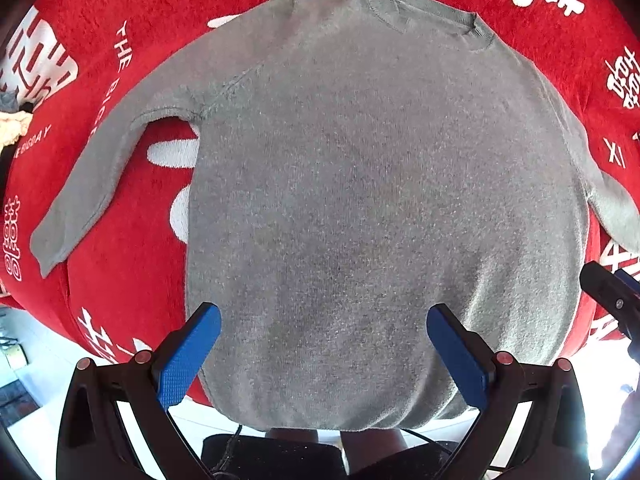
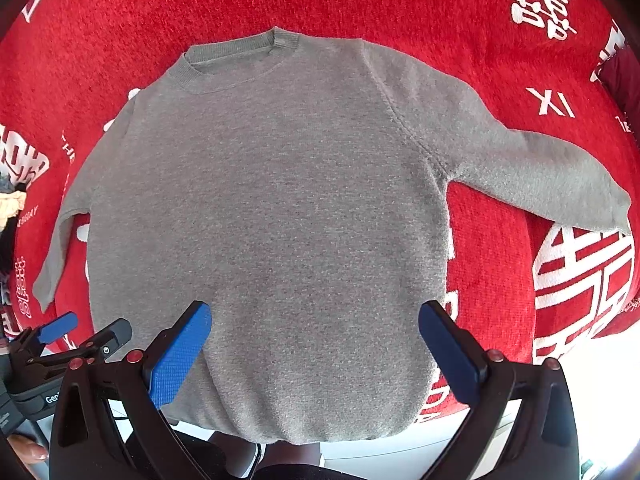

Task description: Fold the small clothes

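A small grey knit sweater [image 1: 360,184] lies flat and face up on a red cloth, collar far, hem hanging over the near edge. It also shows in the right wrist view [image 2: 272,216]. Its left sleeve [image 1: 84,184] and right sleeve [image 2: 532,168] are spread out to the sides. My left gripper [image 1: 324,352] is open and empty above the hem. My right gripper [image 2: 316,348] is open and empty above the hem too. The right gripper shows at the right edge of the left wrist view [image 1: 612,292], and the left gripper at the lower left of the right wrist view [image 2: 68,340].
The red cloth [image 1: 120,264] with white characters covers the table. A pile of other clothes [image 1: 12,124] sits at the far left edge. The table's near edge runs just under the hem, with a white floor [image 2: 600,392] below.
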### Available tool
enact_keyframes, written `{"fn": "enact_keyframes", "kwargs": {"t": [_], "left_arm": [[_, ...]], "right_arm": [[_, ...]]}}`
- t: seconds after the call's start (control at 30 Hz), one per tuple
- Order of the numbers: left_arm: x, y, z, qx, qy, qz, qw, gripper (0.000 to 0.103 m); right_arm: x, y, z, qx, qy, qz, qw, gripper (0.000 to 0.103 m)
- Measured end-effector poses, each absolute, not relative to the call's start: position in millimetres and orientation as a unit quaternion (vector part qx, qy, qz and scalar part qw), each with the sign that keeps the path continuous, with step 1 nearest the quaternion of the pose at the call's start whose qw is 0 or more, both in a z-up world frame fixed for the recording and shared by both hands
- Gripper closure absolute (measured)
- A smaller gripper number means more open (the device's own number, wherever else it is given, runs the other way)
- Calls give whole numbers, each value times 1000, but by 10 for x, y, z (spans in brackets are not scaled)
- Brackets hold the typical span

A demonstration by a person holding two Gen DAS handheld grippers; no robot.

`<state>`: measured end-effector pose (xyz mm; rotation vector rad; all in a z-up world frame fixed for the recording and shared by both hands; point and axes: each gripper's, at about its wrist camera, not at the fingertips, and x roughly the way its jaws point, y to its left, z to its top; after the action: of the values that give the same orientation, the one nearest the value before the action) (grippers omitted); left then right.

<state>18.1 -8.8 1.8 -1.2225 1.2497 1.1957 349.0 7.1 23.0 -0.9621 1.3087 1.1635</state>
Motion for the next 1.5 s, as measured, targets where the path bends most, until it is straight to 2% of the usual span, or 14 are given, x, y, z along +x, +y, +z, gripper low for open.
{"fn": "enact_keyframes", "kwargs": {"t": [1.5], "left_arm": [[280, -117, 90, -507, 498, 489, 506, 0]], "right_arm": [[3476, 90, 188, -410, 548, 493, 537, 0]]}}
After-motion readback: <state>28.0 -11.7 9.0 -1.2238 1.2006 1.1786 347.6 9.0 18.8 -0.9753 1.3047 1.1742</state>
